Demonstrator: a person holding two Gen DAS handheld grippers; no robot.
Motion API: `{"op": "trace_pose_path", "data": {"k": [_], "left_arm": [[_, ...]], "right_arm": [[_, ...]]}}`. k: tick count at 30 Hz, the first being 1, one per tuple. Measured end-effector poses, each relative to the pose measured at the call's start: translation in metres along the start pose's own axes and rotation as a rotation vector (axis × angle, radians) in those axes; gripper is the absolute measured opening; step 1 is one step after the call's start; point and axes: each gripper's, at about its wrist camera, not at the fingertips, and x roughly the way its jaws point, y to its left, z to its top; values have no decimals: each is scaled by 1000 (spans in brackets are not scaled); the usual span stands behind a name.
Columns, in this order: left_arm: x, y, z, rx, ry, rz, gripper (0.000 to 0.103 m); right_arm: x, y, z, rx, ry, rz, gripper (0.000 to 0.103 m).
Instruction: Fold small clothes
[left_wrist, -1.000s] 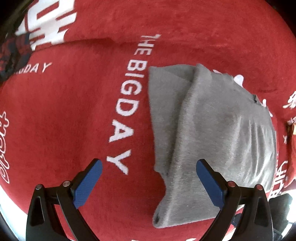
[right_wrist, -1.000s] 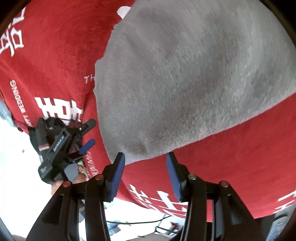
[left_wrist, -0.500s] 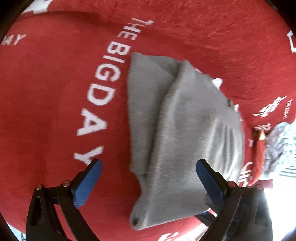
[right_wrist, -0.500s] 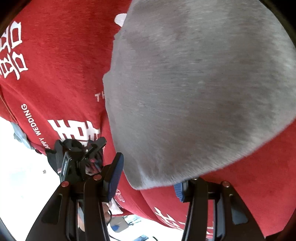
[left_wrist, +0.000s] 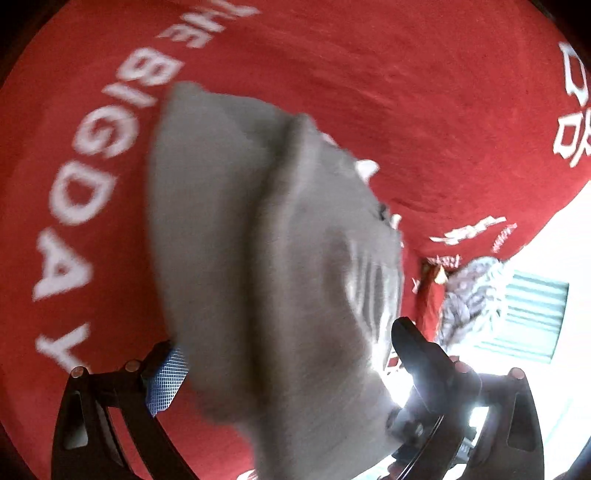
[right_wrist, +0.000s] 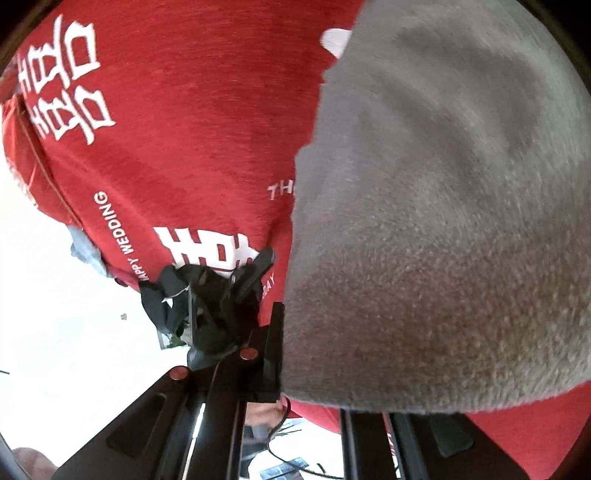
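Between the right claw (right_wrist: 314, 369) jaws, which have just been closing, the near edge of the grey garment (right_wrist: 443, 221) is now clamped; half a second ago they stood apart around it. On the red cloth (left_wrist: 406, 92) over the bench, the garment fills the left view from 11 to 6 o'clock, nearer than before, lying between the left claw (left_wrist: 291, 365) jaws, which stay wide apart.

left wrist: close, angled down | right wrist: closer | shared: grey garment (left_wrist: 280, 258)
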Motion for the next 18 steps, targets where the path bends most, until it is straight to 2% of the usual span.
{"op": "trace_pose_path", "data": {"k": [2,4,5,6,7,8,12,14,15,16,18], "left_arm": [[10,-16,3,49,9,14,101],[22,-33,4,117,19,83,101],[29,-39,4,136,27,103,96],[33,-43,3,155,32,136,90],[37,-45,1,174,41,174,70],[43,-47,0,191,55,223,55],[50,-48,-5,210,54,285,54],[51,-49,-6,210,45,322,55],[53,-50,-6,211,46,334,55],[55,-51,-6,213,46,344,55],[56,-55,-8,226,30,368,54]], "right_arm": [[1,0,-1,-8,10,-11,8],[4,-2,-4,-18,23,-33,8],[4,-4,-6,-24,34,-52,8],[6,-5,-7,-32,45,-76,8],[7,-6,-9,-40,61,-103,9],[8,-7,-12,-53,93,-144,11],[4,-7,-20,-123,220,-345,19],[-7,-3,-22,-172,252,-406,25],[-17,0,-20,-203,250,-431,34],[-28,5,-15,-237,229,-455,37],[-47,14,-1,-288,160,-487,37]]}}
